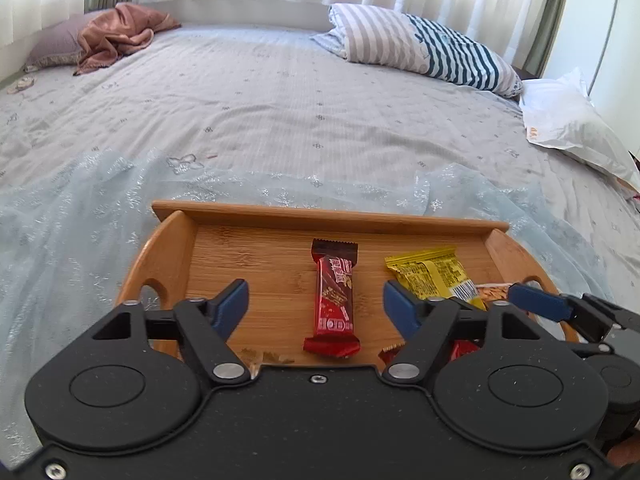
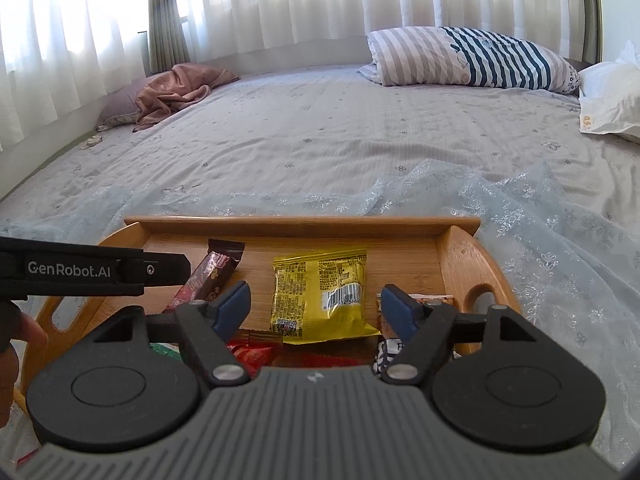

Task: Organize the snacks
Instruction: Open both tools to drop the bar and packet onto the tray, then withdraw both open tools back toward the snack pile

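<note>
Both grippers wide open over the snack tray, nothing held

The left gripper [image 1: 316, 300] has its blue pads spread wide, with the red chocolate bar [image 1: 333, 300] lying flat on the wooden tray [image 1: 320, 214] between them, and neither pad touches it. The right gripper [image 2: 315, 304] is just as wide open over the yellow snack packet [image 2: 320, 292], which lies flat just right of the bar, pads clear of it too. A few more wrappers sit at the tray's near edge, mostly hidden. The tray rests on a sheer sparkly cloth [image 2: 540, 232] on the bed [image 1: 280, 100].
</note>
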Available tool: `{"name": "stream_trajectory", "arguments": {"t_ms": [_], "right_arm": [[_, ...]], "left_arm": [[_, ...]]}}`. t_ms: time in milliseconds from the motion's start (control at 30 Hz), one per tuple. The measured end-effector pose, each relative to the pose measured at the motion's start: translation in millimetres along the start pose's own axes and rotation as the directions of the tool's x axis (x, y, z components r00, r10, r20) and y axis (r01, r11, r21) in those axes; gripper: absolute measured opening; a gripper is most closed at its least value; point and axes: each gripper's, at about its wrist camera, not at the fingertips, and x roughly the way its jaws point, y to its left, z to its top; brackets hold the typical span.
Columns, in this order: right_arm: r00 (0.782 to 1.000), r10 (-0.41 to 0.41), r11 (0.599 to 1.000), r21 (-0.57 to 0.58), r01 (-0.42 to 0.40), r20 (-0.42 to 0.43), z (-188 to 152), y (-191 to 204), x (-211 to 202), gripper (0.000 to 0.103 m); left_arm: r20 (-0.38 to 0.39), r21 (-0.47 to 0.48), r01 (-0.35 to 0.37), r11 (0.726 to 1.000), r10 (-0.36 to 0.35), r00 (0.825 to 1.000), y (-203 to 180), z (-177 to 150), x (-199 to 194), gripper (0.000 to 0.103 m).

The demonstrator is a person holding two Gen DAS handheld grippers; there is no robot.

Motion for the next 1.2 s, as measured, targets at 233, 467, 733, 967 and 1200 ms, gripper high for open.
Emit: {"name": "stream_trajectory", "arguments": {"t_ms": [233,467,733,967,1200], "right_arm": [[1.000,0.009,1.000,0.004,-0.009,0.030,-11,-5,-34,0.090],[0.998,0.017,1.000,0.007,-0.017,0.056,-32,-10,-64,0.093],[0.997,0.012,0.999,-0.031,-0.009,0.080,-65,-9,-90,0.098],[0.995,-0.011,0.999,-0.045,0.015,0.101,-93,-6,-108,0.103],[0.993,-0.030,0.999,-0.018,0.032,0.118,-119,-4,-118,0.103]], "left_arm": [[0.028,0.022,0.009,1.000,-0.010,1.000,1,-22,-39,0.088],[0.056,0.031,0.018,0.999,-0.020,0.998,9,-54,-78,0.094],[0.081,0.043,0.024,0.999,-0.027,0.996,16,-87,-111,0.096],[0.113,0.114,-0.006,0.993,-0.007,0.994,15,-115,-133,0.099],[0.082,0.097,0.003,0.995,-0.011,0.997,26,-135,-144,0.099]]}}
